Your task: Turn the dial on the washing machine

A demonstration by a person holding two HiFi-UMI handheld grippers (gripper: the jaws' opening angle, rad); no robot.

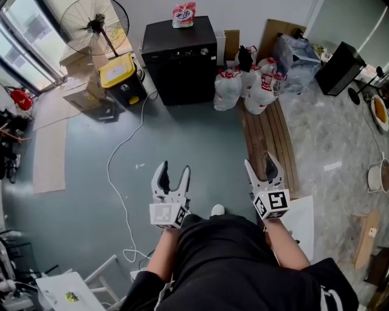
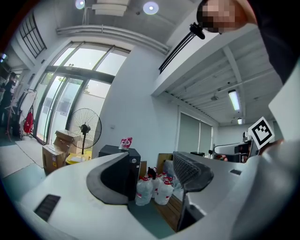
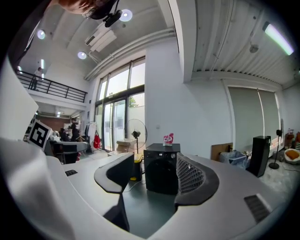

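A black washing machine (image 1: 180, 59) stands against the far wall, its small silver dial (image 1: 205, 51) near the right end of the front panel. A pink detergent bag (image 1: 184, 14) sits on top. The washing machine (image 3: 161, 175) also shows between the jaws in the right gripper view, and the washing machine (image 2: 120, 174) partly behind the left jaw in the left gripper view. My left gripper (image 1: 172, 175) and right gripper (image 1: 261, 163) are held close to my body, far from the machine. Both are open with nothing between their fingers.
White tied bags (image 1: 246, 85) sit right of the machine beside a wooden pallet (image 1: 270, 141). A yellow-lidded bin (image 1: 122, 79), cardboard boxes (image 1: 82, 85) and a standing fan (image 1: 94, 24) are to its left. A white cable (image 1: 118, 170) runs across the grey floor. A black speaker (image 1: 340, 68) stands far right.
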